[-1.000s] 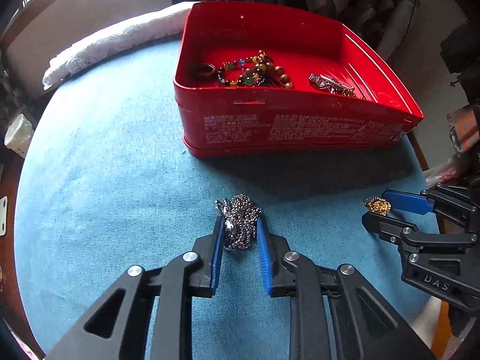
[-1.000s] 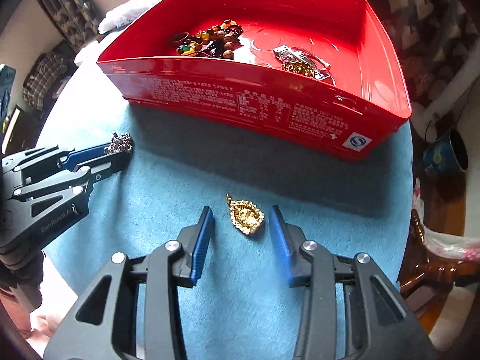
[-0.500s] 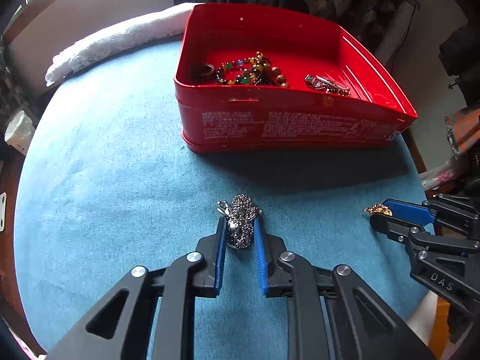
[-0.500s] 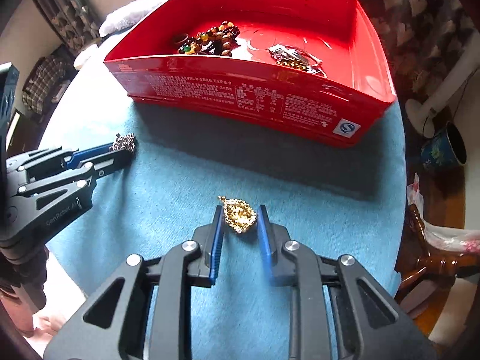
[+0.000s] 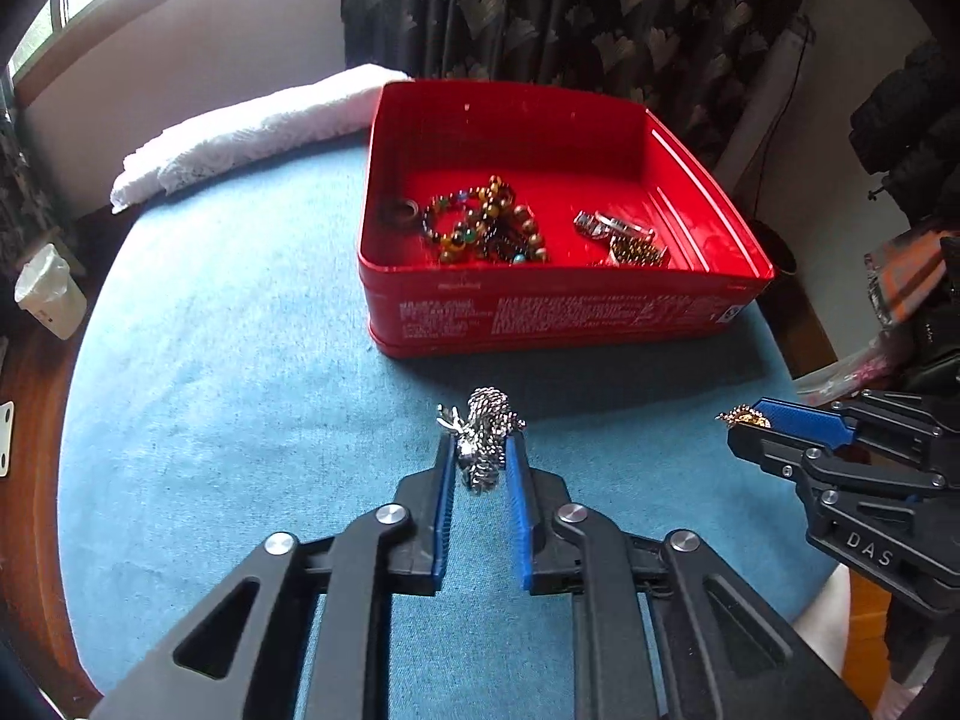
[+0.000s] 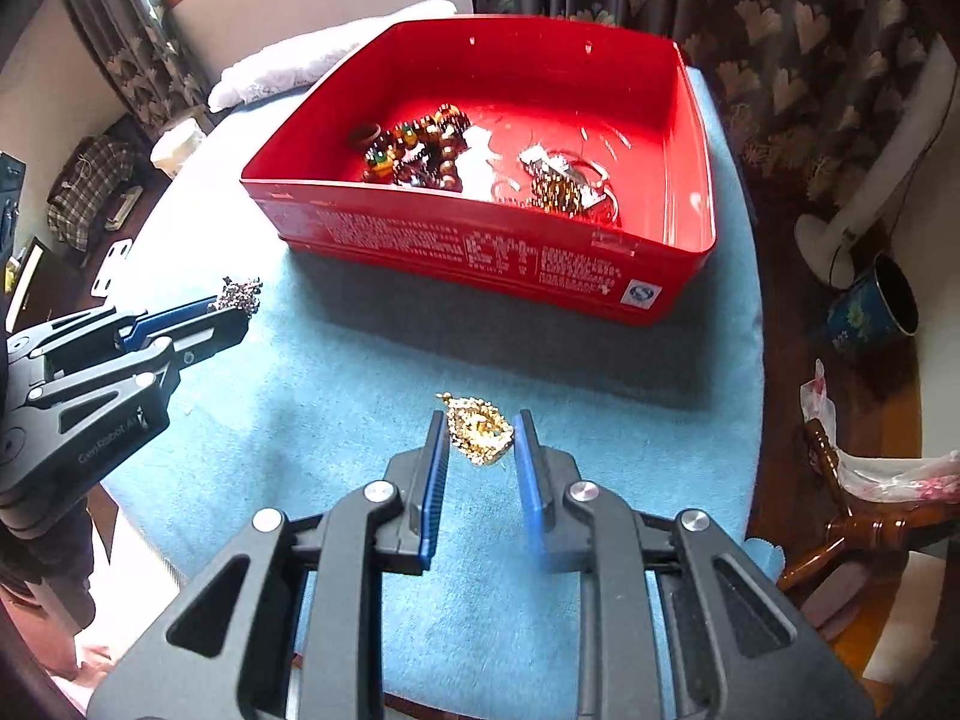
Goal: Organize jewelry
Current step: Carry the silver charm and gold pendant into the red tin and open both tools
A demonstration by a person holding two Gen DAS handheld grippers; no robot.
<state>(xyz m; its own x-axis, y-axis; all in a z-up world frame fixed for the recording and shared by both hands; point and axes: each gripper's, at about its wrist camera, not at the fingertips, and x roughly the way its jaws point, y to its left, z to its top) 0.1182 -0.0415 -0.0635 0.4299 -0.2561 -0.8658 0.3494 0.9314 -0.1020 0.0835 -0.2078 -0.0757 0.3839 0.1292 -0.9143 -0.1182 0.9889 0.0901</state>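
Two pieces lifted off the cloth | left gripper (image 5: 480, 456) clenched on silver chain (image 5: 483, 444) | right gripper (image 6: 480, 438), jaws just closed, grasping gold pendant (image 6: 480, 435) | red tin (image 5: 540, 318) at 12 o'clock, drop-off next

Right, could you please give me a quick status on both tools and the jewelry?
Left tool shut on silver chain. Right tool shut on gold pendant. Red tin ahead, open, beads inside. Path clear.

Two claws (image 5: 480, 456) (image 6: 480, 438), one red tin (image 5: 540, 312), one silver pendant (image 5: 480, 444), one gold pendant (image 6: 480, 435).
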